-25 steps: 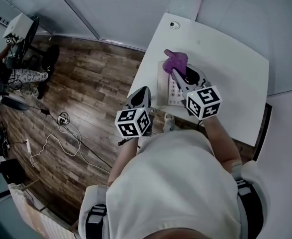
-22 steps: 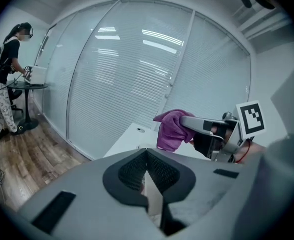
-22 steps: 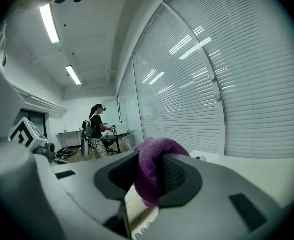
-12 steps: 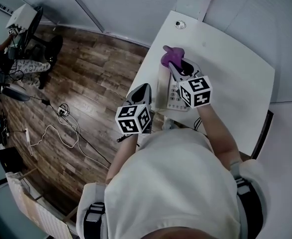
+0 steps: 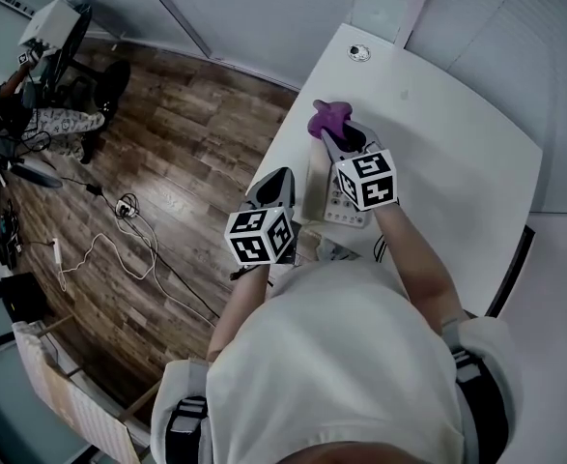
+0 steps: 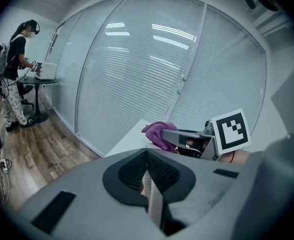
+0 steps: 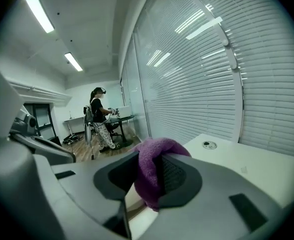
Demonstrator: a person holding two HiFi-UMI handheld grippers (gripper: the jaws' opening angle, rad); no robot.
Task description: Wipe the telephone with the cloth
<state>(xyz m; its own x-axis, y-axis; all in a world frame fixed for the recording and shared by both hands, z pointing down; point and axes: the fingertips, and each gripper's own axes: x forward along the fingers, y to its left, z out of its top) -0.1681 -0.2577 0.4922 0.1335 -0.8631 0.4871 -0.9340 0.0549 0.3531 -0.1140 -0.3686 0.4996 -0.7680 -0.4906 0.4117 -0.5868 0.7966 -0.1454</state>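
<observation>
A pale telephone (image 5: 342,201) with a keypad lies near the left edge of the white table (image 5: 457,153). My right gripper (image 5: 329,135) is shut on a purple cloth (image 5: 326,119) and holds it over the telephone's far end. The cloth (image 7: 150,170) bulges out between the jaws in the right gripper view. My left gripper (image 5: 274,184) is shut with nothing in it, at the table's left edge beside the telephone. In the left gripper view the cloth (image 6: 159,133) and the right gripper (image 6: 173,137) show just ahead of the left gripper (image 6: 147,153).
A round grommet (image 5: 359,53) sits at the table's far end. Left of the table is wood floor with loose cables (image 5: 128,235). A person (image 6: 15,69) stands at a distant desk. Glass walls with blinds (image 7: 197,84) close off the far side.
The right gripper has sunk with the cloth toward the telephone's far end. The left gripper has barely shifted and stays shut.
</observation>
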